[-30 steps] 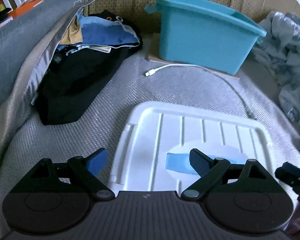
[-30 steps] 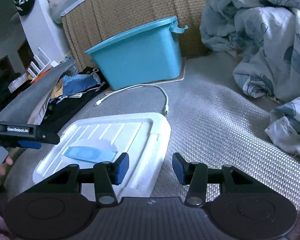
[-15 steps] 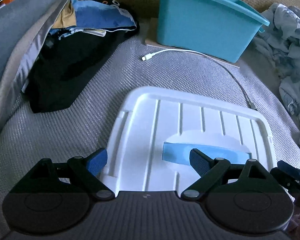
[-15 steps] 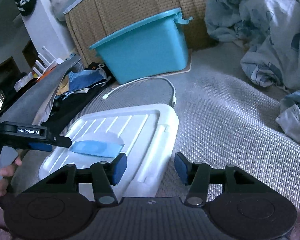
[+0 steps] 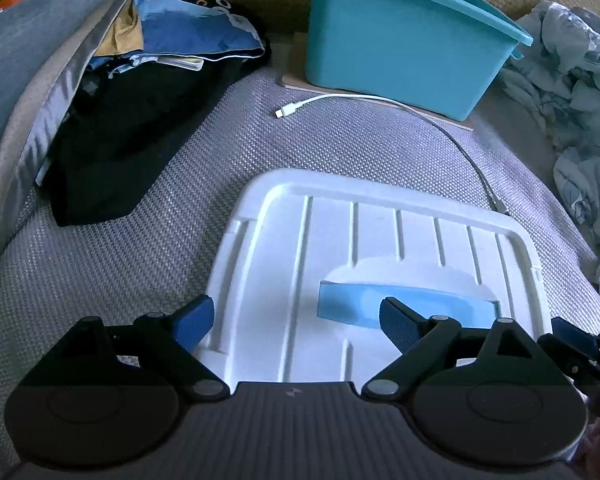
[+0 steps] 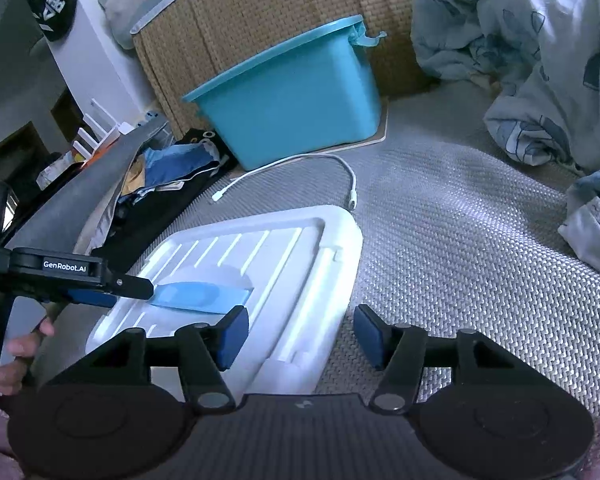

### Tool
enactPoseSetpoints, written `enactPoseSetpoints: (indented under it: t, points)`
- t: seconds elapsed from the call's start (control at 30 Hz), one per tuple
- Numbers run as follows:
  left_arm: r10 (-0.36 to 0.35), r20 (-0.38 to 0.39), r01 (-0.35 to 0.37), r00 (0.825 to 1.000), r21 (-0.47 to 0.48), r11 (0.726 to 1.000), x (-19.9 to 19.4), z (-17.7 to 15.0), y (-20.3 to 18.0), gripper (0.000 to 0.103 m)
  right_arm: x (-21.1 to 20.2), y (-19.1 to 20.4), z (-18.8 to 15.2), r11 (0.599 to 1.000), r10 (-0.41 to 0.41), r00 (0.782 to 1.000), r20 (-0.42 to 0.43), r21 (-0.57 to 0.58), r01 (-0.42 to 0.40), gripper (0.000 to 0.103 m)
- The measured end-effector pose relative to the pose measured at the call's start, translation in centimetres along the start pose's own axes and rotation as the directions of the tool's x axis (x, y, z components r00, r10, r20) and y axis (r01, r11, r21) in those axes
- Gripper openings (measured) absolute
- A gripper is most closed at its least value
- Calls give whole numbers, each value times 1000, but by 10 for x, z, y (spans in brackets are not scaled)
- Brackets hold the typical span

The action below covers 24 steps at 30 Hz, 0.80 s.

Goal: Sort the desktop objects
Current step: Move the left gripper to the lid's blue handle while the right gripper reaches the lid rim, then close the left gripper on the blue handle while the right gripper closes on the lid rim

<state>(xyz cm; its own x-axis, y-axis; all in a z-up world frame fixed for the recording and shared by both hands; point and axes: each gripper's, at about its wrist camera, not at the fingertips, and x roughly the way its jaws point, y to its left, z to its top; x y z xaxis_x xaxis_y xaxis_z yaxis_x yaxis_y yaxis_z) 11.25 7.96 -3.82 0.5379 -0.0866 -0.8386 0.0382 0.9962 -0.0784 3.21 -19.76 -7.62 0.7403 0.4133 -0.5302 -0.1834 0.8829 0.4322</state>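
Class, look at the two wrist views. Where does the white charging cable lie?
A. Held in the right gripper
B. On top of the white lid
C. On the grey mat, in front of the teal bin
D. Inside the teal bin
C: the cable curves across the mat in front of the bin, beyond the lid; the right gripper is open and empty.

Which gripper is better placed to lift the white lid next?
Left. The open left gripper straddles the white lid near edge; the open right gripper sits at its far corner.
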Motion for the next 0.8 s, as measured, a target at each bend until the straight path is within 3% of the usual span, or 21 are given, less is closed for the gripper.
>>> enactPoseSetpoints:
  t: [0.13, 0.8]
  points:
    - [2, -4, -2, 1000, 14, 1000, 1, -1, -2, 94, 0, -2, -1, 1000, 18, 1000, 6, 21, -18, 69]
    - [69, -48, -66, 996, 77, 995, 12, -8, -8, 99, 2, 1, -3, 1000, 30, 1000, 9, -6, -30, 75]
